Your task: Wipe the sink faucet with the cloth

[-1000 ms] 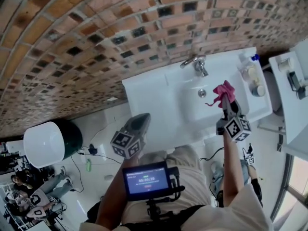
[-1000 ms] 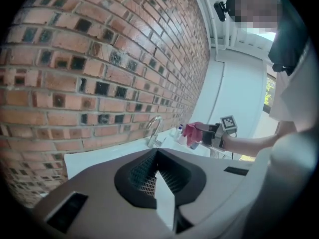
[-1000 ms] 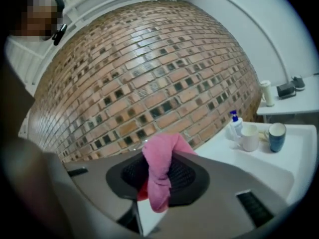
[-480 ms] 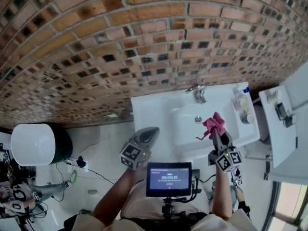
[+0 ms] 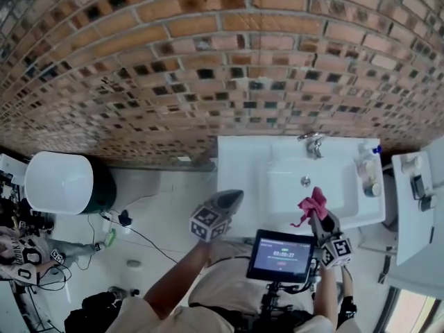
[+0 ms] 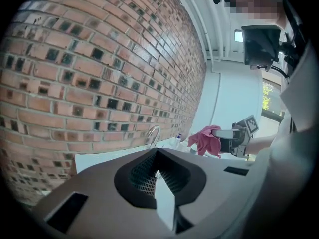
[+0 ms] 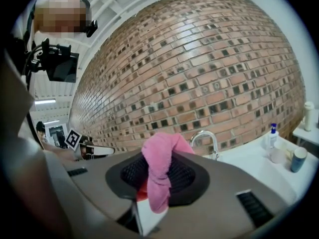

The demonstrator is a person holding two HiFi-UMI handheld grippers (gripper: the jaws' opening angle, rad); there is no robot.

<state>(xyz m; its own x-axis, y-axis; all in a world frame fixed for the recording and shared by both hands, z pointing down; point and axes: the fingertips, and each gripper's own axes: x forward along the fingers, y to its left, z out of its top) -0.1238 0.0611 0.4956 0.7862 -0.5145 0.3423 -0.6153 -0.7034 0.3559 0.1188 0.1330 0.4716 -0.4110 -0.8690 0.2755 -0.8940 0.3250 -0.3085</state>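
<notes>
My right gripper (image 5: 318, 218) is clamped on the pink cloth (image 5: 312, 205), up over the front of the white sink (image 5: 239, 159) and well apart from the faucet (image 5: 312, 143) at the back. My left gripper (image 5: 234, 196) has its jaws together on nothing, by the sink's left side.

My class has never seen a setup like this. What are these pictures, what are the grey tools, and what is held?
A person holds a hand-operated claw in each hand; no robot is involved. One picture comes from a camera on the person's head, looking down; the other two come from cameras riding on each claw. Below is a white sink with a faucet, bottles on its rim. The right claw grips a pink cloth; the left claw is shut and empty.
</notes>
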